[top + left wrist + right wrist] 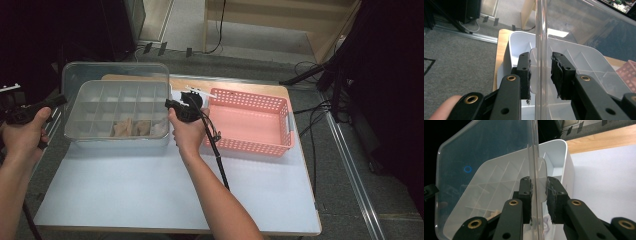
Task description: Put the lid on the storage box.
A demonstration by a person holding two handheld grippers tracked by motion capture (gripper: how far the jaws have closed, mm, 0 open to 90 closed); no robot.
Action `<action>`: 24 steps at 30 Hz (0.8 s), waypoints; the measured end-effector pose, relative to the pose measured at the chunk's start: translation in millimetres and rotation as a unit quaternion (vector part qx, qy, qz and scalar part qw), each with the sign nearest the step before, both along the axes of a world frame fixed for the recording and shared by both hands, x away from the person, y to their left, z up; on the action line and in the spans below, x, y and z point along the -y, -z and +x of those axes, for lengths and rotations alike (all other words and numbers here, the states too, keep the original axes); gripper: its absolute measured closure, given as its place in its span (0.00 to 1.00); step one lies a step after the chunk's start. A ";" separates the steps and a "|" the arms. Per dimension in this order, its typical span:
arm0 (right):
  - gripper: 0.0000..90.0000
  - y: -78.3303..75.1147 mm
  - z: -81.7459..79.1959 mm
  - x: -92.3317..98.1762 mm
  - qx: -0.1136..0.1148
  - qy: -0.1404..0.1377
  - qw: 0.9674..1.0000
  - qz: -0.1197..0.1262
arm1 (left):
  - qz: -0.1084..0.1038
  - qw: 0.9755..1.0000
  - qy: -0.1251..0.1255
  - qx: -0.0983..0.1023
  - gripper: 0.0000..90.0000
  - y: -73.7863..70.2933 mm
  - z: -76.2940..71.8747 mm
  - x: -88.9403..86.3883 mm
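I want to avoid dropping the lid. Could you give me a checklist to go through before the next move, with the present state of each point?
1. Left gripper on the clear lid: the lid's edge stands between the jaws, but a gap shows at the right pad; cannot tell if it is firm.
2. Right gripper on the lid: edge between the jaws, pads close to it; ok.
3. Lid free of the compartment box: tilted up over it; ok.
4. Cloth items lie low in the front compartments: ok.
5. Pink basket stands apart from the box: ok.
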State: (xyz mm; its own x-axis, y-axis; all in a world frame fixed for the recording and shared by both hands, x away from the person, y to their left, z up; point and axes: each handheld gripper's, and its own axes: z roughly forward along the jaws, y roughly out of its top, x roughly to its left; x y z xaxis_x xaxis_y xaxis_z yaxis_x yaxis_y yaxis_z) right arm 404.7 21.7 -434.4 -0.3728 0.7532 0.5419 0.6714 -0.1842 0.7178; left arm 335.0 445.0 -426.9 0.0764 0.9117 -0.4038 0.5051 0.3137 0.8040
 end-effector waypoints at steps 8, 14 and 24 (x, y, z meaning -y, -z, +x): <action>0.83 13.3 14.6 -0.2 -0.037 0.006 0.999 0.015 | 0.040 0.998 -0.012 -0.038 0.82 12.7 20.0 -0.1; 0.81 28.7 20.6 -13.3 -0.068 -0.039 0.996 0.048 | 0.043 0.994 0.066 -0.076 0.89 24.7 34.4 24.3; 0.77 34.0 20.4 -21.8 -0.062 0.010 0.998 0.021 | 0.057 0.997 0.046 -0.027 0.84 19.5 29.3 32.3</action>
